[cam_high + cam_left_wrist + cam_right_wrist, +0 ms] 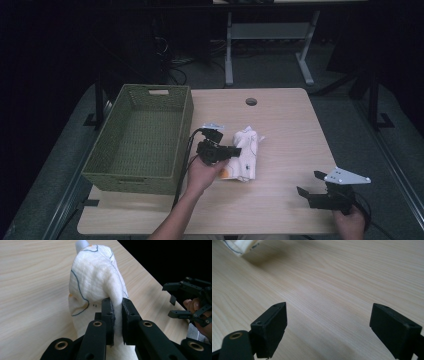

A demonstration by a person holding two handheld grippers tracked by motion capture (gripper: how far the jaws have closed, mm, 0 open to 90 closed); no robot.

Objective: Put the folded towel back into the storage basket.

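Left tongs (116, 315) clamped on white cloth (95, 280) — tiny dark print unreadable; right tongs (328, 330) apart above desk (337, 277).

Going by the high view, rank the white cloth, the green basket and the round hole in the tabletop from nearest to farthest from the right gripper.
From the right gripper, at the table's near right corner:
1. White cloth, mid-table to its left, pinched by the left gripper.
2. Round hole, near the far edge.
3. Green basket, on the table's left side.
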